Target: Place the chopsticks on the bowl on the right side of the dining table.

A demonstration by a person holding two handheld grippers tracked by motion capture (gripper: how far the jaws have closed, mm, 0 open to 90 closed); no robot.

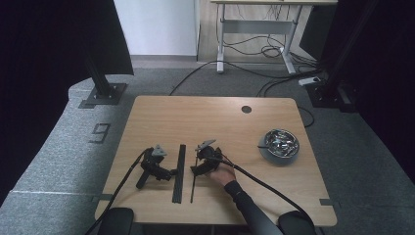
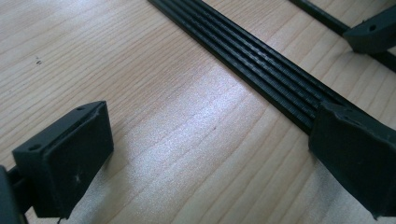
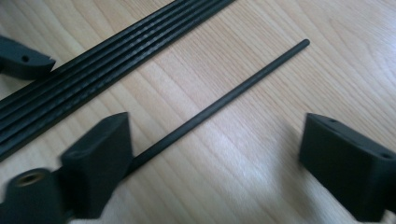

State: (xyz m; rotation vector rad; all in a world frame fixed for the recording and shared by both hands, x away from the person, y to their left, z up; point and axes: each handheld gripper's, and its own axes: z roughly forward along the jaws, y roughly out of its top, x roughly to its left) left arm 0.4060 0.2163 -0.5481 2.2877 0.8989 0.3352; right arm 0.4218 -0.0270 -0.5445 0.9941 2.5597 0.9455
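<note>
The right claw [image 3: 215, 154] is low over the table [image 1: 161, 117] with its jaws apart and nothing gripped; the thin rod [image 3: 219, 103] lies between them, close to one jaw and not pinched. I think the job now is to pick up this rod; to do it well, the claw should slide sideways until the rod sits in the middle of the gap, go down until the tips nearly touch the wood, then squeeze slowly, because a thin round rod can roll away or slip out. It should keep clear of the strip [image 3: 93, 70], which lies just left of the rod.

The left claw [image 2: 205, 154] is released too; it rests on the table left of the strip, one jaw at the strip's edge, holding nothing.

Counting: two claws; one rod, near the middle of the table, running near to far; one flat ribbed strip beside it on the left; one bowl [image 1: 279, 145] of shiny bits well off to the right; one round hole [image 1: 246, 109] at the far side; one table.
</note>
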